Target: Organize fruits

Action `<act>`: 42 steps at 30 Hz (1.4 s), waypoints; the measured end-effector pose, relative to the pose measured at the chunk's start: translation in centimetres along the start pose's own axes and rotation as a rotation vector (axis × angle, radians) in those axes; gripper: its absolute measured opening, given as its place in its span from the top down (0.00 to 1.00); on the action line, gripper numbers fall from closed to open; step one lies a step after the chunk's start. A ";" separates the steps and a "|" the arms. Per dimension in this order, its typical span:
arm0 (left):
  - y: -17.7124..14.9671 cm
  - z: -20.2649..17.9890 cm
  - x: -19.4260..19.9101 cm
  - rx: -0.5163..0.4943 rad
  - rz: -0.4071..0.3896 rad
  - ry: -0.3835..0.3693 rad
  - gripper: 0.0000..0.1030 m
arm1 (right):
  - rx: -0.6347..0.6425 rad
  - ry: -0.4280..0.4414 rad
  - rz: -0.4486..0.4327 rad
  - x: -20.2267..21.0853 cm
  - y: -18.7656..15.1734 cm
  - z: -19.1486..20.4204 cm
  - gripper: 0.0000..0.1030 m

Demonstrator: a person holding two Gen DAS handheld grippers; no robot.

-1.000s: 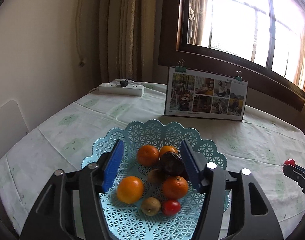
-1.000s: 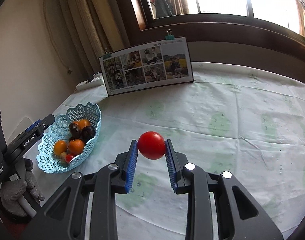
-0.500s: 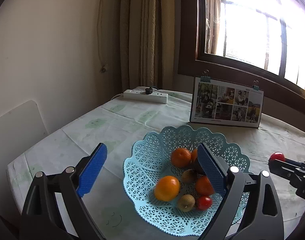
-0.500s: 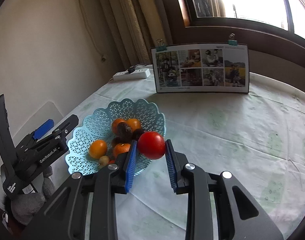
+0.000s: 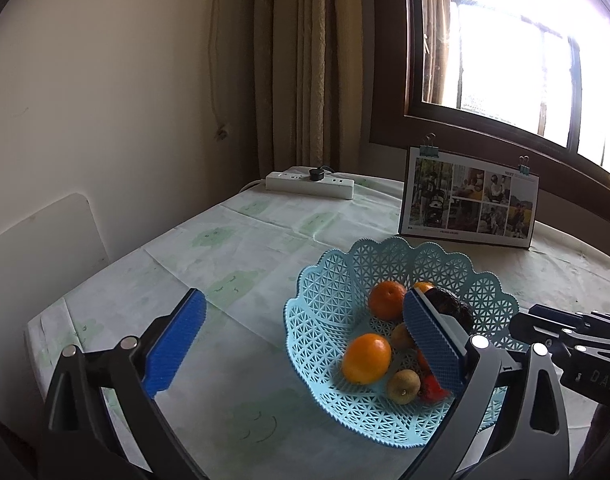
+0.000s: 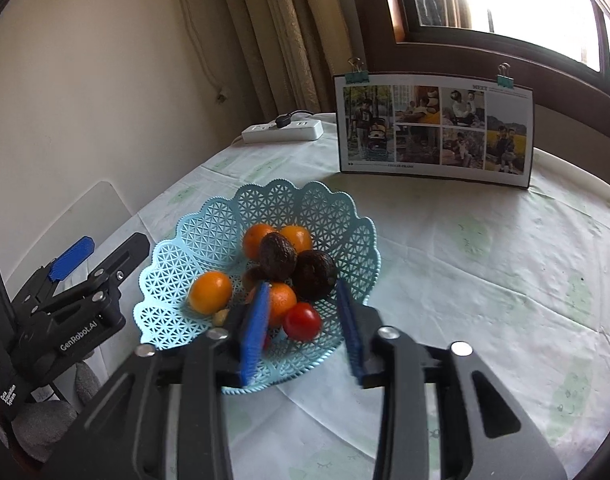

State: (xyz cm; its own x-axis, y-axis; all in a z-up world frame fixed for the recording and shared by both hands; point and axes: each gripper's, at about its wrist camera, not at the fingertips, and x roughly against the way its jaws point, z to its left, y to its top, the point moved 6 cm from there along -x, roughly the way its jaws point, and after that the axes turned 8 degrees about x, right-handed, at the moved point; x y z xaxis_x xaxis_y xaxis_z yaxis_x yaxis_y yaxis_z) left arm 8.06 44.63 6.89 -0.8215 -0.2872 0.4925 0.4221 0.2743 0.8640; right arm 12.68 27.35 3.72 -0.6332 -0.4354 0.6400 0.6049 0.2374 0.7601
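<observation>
Right wrist view: tomato [image 6: 303,321] lay free in basket [image 6: 209,220], lower centre; hidden in left view.
Right gripper [image 6: 305,320]: gaped wide; gripped tomato before.
Left gripper [image 5: 305,344]: wide, empty.

Left tool [image 5: 301,344]: black angular frame, two fingers [image 5: 176,343] faced with blue ribbed pads, round silver screws at linkage joints. Seen from right wrist view, side of body carries white lettering "GenRobot.AI" and smaller white text lower down, partly readable.

Right tool [image 6: 303,328]: same black frame, blue ribbed pads [image 6: 253,332], silver screw heads on both arms; white letters "DAS" show on its body in left wrist view.
</observation>
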 end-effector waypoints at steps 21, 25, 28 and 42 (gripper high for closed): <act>-0.7 0.5 1.3 -0.030 -0.009 0.139 0.03 | 0.126 -0.056 -0.051 3.0 -1.6 0.9 0.05; -0.8 0.3 1.6 -0.041 -0.012 0.143 0.03 | 0.154 -0.063 -0.056 3.4 -1.7 1.3 0.05; -0.9 0.2 1.9 -0.049 -0.015 0.141 0.03 | 0.173 -0.070 -0.060 3.6 -1.7 1.6 0.05; -1.6 -0.4 2.2 -0.090 -0.017 0.143 0.03 | 0.183 -0.090 -0.016 2.9 -2.3 1.7 0.05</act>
State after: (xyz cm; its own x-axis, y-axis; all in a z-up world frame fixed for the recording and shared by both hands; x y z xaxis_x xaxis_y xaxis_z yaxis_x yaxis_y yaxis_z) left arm 5.72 43.19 6.64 -0.7684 -0.4209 0.4821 0.4465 0.1871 0.8750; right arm 8.62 26.98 3.99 -0.6878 -0.3631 0.6286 0.5017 0.3881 0.7731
